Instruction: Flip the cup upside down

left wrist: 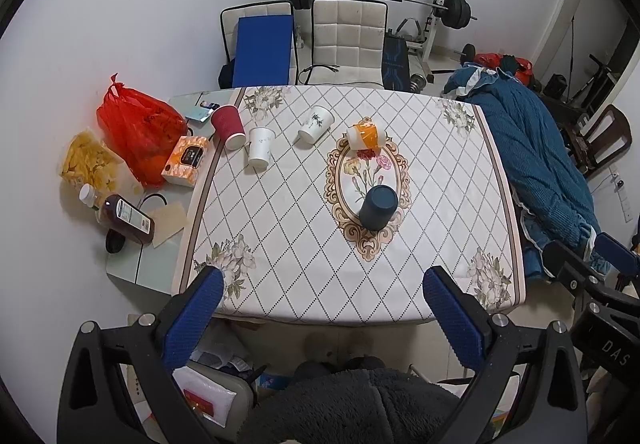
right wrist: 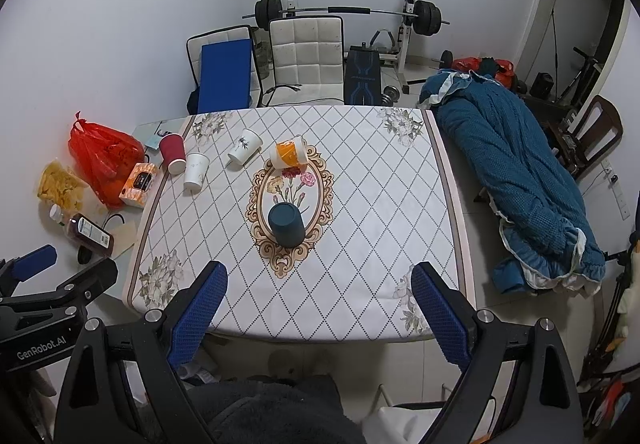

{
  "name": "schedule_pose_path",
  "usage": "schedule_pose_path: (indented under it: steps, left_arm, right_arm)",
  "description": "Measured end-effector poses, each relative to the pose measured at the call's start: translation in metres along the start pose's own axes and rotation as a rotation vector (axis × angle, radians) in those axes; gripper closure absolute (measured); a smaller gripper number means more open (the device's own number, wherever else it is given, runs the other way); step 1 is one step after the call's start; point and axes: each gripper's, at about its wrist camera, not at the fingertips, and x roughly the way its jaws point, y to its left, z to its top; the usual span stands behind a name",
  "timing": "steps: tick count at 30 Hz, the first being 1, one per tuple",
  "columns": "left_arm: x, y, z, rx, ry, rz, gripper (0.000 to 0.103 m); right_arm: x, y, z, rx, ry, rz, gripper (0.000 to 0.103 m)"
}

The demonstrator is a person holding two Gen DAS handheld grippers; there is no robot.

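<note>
Dark cup point(left wrist: 378, 207) inverted (closed base up)

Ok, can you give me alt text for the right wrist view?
Right gripper is open, hovering off the table's near edge. A dark blue cup stands upside down on the floral tablecloth, with four more cups beyond it, at least three inverted.

1. A dark blue cup point(left wrist: 378, 207) point(right wrist: 286, 225) stands mouth-down on the floral oval at the tablecloth's center.
2. Its flat base faces up.
3. It stands apart from the four cups behind it.
</note>
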Motion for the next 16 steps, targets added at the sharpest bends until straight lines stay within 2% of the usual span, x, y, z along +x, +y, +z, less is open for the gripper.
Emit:
schedule_pose_path:
  steps: [16]
  left_arm:
    - [0.0005, 0.0017, -0.0003, 0.001, -0.001, 0.0, 0.001]
  right_arm:
    - [-0.001, -0.0038, -0.0065, -0.006, 0.004, 0.01, 0.008]
